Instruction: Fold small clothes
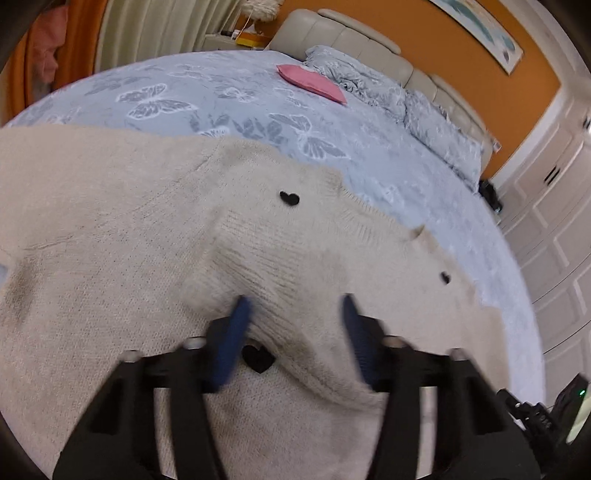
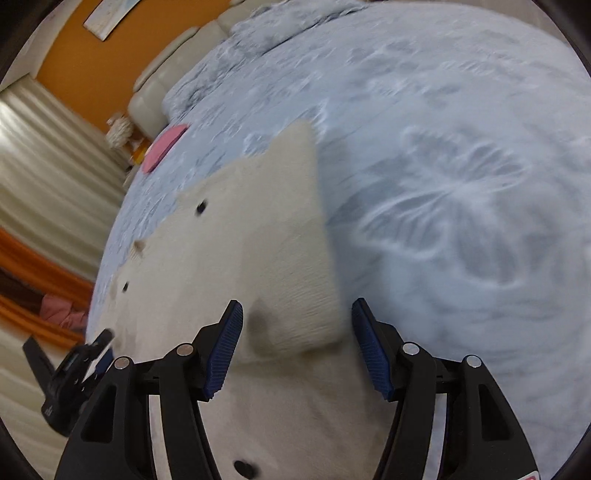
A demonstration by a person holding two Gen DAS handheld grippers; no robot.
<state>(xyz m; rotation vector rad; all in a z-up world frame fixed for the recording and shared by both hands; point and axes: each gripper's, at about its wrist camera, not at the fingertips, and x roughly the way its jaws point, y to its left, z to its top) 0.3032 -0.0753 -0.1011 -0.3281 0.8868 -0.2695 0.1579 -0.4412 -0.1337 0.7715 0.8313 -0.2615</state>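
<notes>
cream knit, fuzzy: the cardigan (image 1: pixel 147 240) lies spread on the bed (image 1: pixel 221 99), covering most of the near side of the butterfly-print sheet. all places below are given relative to the cardigan.

left wrist view, l to r: orange curtain (image 1: pixel 79 33) and pale pleated drape (image 1: pixel 155 29) well beyond the cardigan's far left. a sleeve (image 1: pixel 273 266) is folded across the cardigan's front, ribbed cuff end toward the cam. left gripper (image 1: pixel 295 332) sits right over that sleeve w/ blue pads (image 1: pixel 236 339) spread wide, knit bunched between them but not pinched; blurred. black heart buttons: one (image 1: pixel 289 198) beyond the sleeve, one (image 1: pixel 258 357) just under the gripper, one (image 1: pixel 446 277) near the cardigan's right edge. pink folded item (image 1: pixel 314 83) well beyond the cardigan, next to the crumpled duvet (image 1: pixel 388 99) and beige headboard (image 1: pixel 351 40). white wardrobe doors (image 1: pixel 554 221) far right of it.

right wrist view, l to r: the left gripper (image 2: pixel 107 338) touches the cardigan's (image 2: pixel 229 240) left edge. the other sleeve (image 2: pixel 295 258) lies folded over the body, cuff nearest the cam. right gripper (image 2: pixel 297 332) hangs over that cuff, fingers released and apart, one pad each side, neither clearly touching. bare sheet (image 2: pixel 461 221) to the right of the cardigan.
</notes>
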